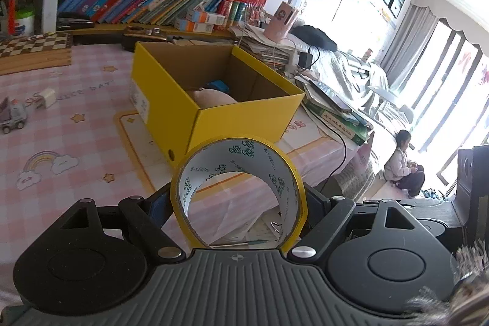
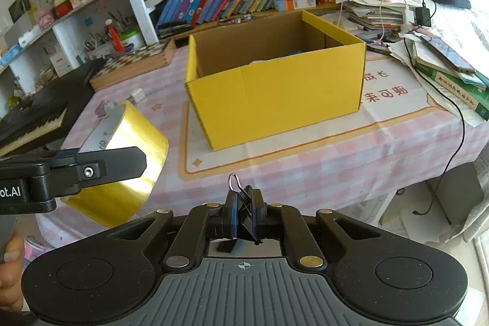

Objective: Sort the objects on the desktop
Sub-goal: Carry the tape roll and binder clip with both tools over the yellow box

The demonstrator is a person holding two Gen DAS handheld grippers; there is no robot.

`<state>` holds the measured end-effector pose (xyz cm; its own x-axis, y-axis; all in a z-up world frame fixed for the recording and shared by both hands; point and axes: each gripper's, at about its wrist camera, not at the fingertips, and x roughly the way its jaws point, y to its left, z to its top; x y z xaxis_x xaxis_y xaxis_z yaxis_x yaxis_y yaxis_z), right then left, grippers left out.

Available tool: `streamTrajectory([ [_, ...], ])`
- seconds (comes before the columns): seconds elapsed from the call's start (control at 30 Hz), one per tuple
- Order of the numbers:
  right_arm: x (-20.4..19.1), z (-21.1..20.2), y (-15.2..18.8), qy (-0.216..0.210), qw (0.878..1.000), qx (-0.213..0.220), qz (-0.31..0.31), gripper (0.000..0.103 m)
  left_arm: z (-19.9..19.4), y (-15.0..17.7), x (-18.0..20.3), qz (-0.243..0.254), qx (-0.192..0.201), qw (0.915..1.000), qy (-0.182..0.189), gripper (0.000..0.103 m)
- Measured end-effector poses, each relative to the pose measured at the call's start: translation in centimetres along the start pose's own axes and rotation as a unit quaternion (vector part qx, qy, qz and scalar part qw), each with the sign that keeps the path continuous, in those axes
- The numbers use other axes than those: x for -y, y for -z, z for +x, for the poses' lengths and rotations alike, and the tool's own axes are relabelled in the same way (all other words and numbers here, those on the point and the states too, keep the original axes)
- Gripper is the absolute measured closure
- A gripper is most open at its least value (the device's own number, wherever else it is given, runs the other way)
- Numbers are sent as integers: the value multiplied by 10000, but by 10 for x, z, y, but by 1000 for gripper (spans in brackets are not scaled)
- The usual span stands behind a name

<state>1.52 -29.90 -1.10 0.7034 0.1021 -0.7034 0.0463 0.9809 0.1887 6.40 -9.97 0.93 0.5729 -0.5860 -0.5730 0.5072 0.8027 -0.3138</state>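
Left gripper (image 1: 238, 200) clamping a roll of yellow tape (image 1: 237, 191); right gripper (image 2: 244, 214) clenching a black binder clip (image 2: 243, 203). Both hanging near the table edge (image 2: 305, 173), with the open yellow box (image 2: 275, 100) sitting farther back on the checked cloth.

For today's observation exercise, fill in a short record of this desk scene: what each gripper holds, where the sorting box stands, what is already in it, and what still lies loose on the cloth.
left gripper: jaws shut on the tape roll, held above the desk's near edge
right gripper: jaws shut on the binder clip
yellow box: open, standing on the pink checked tablecloth
box contents: something pink and something blue, partly hidden
loose on cloth: toy truck, white charger plug
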Motion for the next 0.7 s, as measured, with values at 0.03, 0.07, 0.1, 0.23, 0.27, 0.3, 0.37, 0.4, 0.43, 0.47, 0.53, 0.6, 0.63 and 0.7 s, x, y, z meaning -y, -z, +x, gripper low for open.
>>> streamTrajectory([
  [0.03,4,2,-2,0,10000,-8,3,94,4,-2,2,1,-16,10000,2,21],
  [0.07,7,3,-5,-1,10000,-15,4,94,8,-3,4,1,-22,10000,4,21],
  [0.1,11,5,-7,1,10000,-18,3,94,12,-5,6,1,-28,10000,6,21],
  [0.23,26,11,-17,1,10000,-20,-29,94,26,-12,15,-2,-15,10000,6,21],
  [0.27,30,12,-19,0,10000,-20,-40,94,29,-14,17,0,-10,10000,6,21],
  [0.3,34,13,-22,-2,10000,-20,-51,94,33,-16,19,0,-3,10000,4,21],
  [0.37,41,16,-26,-11,10000,-22,-76,94,40,-20,24,2,9,10000,0,21],
  [0.4,45,17,-28,-18,10000,-24,-88,94,43,-21,26,5,16,10000,-5,21],
  [0.43,48,19,-31,-27,9999,-27,-103,94,46,-23,29,11,24,10000,-15,21],
  [0.47,51,20,-33,-41,9999,-36,-118,94,49,-24,30,16,32,10000,-24,21],
  [0.53,58,23,-37,-70,9999,-51,-148,94,54,-27,35,21,50,10000,-49,21],
  [0.6,63,26,-41,-109,9998,-49,-183,94,59,-30,39,26,77,9999,-86,21],
  [0.63,66,27,-44,-132,9997,-39,-200,94,61,-31,41,28,92,9999,-107,21],
  [0.7,71,28,-49,-176,9996,16,-236,94,63,-35,45,37,150,9997,-163,21],
])
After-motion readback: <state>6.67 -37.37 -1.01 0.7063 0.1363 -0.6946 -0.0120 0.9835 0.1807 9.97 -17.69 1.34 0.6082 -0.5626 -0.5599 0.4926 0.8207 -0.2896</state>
